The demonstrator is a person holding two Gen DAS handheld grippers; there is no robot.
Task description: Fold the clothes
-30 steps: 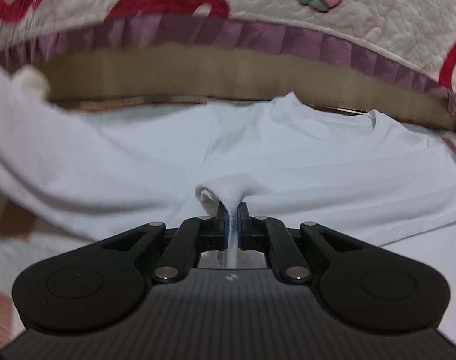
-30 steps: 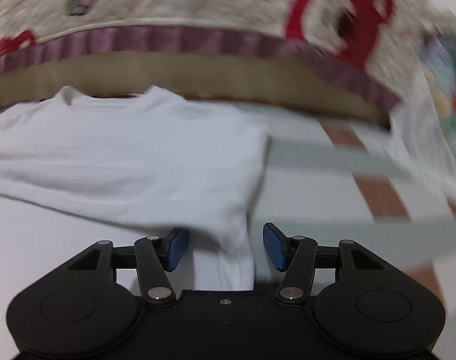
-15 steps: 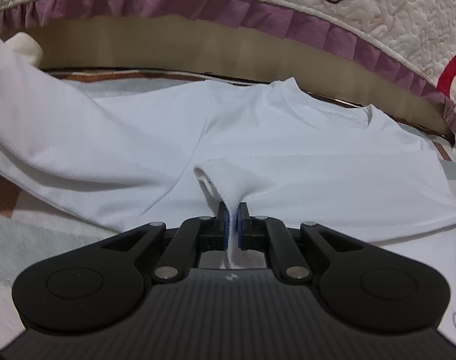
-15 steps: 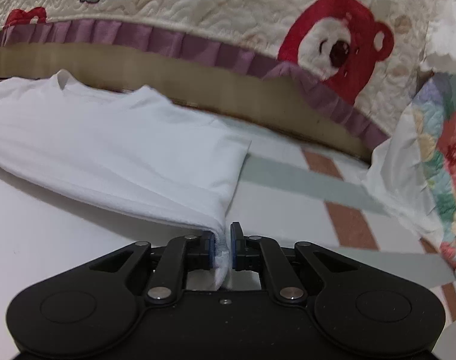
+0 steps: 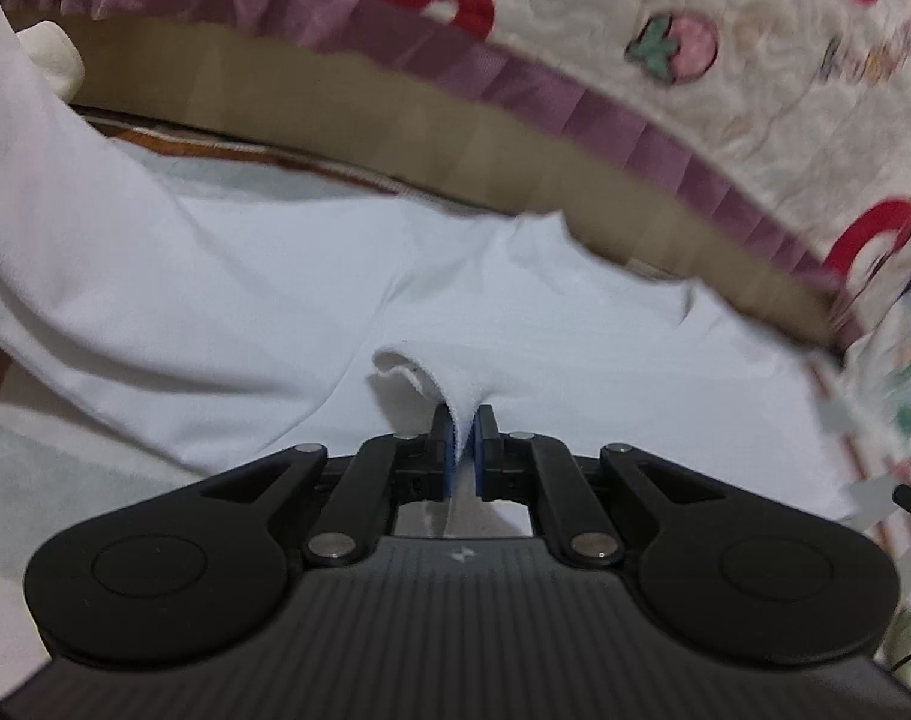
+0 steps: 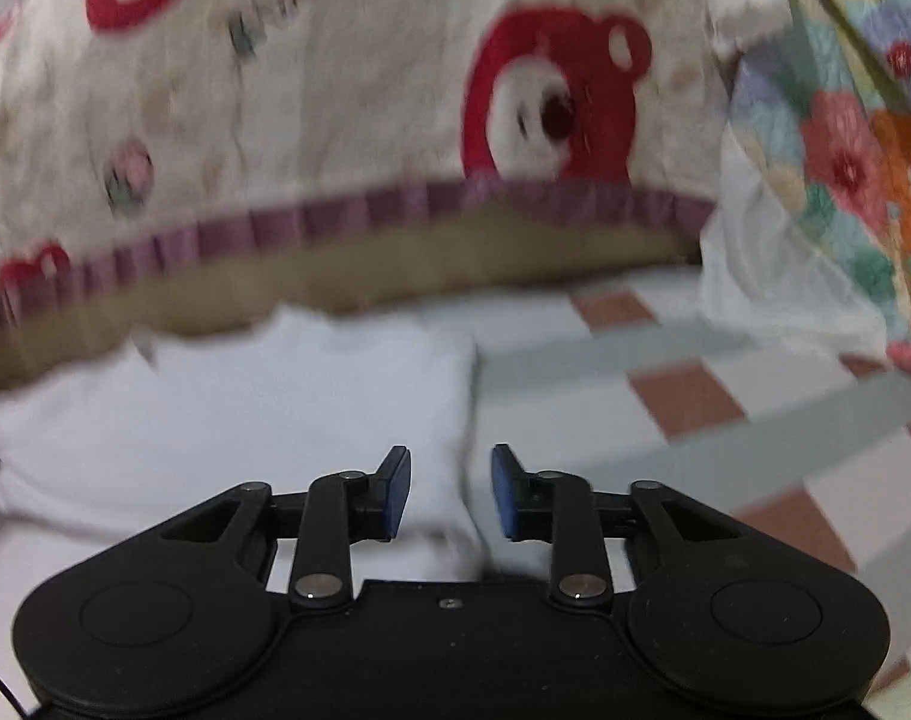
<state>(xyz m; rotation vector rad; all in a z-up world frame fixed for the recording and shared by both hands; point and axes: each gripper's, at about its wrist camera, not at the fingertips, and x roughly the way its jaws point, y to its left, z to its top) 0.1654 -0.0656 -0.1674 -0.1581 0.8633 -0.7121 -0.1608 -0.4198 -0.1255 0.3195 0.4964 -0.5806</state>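
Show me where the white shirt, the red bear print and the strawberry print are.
white shirt (image 5: 575,360), left wrist view, flat chest area.
red bear print (image 6: 551,96), right wrist view, on the bear's face.
strawberry print (image 5: 677,48), left wrist view, centre of the fruit.

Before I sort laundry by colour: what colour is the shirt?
White, plain; the shirt shows best in the left wrist view.

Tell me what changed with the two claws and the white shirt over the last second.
The right claw closed on the folded edge of the white shirt half a second ago, and its jaws have just been opening: they now stand apart, with the cloth lying between them unpinched. Its view now takes in more of the bear quilt. The left claw stayed shut on the shirt's bunched edge.
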